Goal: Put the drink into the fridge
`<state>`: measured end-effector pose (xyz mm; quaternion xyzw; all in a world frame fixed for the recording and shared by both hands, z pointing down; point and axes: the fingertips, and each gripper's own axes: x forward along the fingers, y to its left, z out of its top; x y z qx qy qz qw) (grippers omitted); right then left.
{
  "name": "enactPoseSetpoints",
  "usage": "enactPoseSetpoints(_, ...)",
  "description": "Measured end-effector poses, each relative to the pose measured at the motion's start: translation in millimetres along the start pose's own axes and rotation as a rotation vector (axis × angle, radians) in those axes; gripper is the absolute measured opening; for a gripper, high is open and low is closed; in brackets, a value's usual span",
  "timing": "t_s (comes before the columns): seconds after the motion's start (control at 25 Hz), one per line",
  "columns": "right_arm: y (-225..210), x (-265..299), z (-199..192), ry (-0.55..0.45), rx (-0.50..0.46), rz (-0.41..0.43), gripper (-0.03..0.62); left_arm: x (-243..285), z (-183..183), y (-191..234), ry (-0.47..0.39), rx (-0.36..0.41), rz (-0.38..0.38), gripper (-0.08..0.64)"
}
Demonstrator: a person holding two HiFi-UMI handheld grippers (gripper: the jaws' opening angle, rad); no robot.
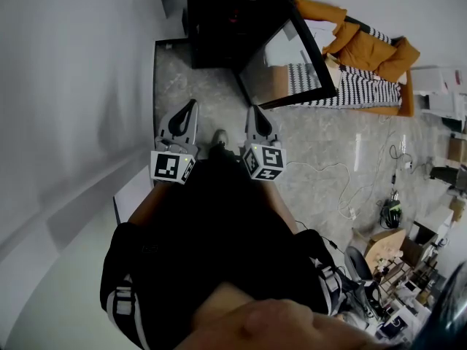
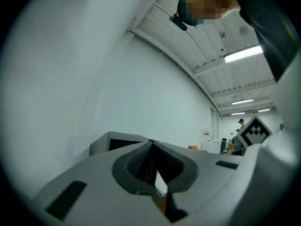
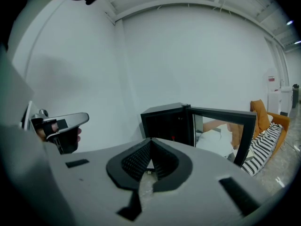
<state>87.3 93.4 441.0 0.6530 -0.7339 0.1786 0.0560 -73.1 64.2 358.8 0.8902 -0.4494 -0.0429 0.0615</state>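
Note:
A small black fridge (image 1: 228, 22) stands on the floor against the wall, its glass door (image 1: 289, 64) swung open to the right. In the right gripper view the fridge (image 3: 164, 120) is dark inside, with only a small red spot showing; I cannot make out a drink anywhere. My left gripper (image 1: 193, 103) and right gripper (image 1: 252, 110) are held side by side in front of my body, short of the fridge. Both are shut with nothing between the jaws: the left gripper (image 2: 152, 144) and the right gripper (image 3: 151, 140) each have their tips meeting.
An orange sofa (image 1: 371, 48) with a striped blanket (image 1: 343, 86) sits behind the open door. Cables (image 1: 343, 184) trail over the stone floor at the right, where boxes and gear are piled (image 1: 398, 250). A white wall (image 1: 66, 100) runs along the left.

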Motion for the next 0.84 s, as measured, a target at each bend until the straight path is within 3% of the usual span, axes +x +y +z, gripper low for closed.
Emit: enactPoseSetpoints(0.84, -6.8, -0.2, -0.2, -0.003, 0.0, -0.002, 0.0, 5.9, -4.3, -6.3, 0.01, -0.005, -0.009, 0.005)
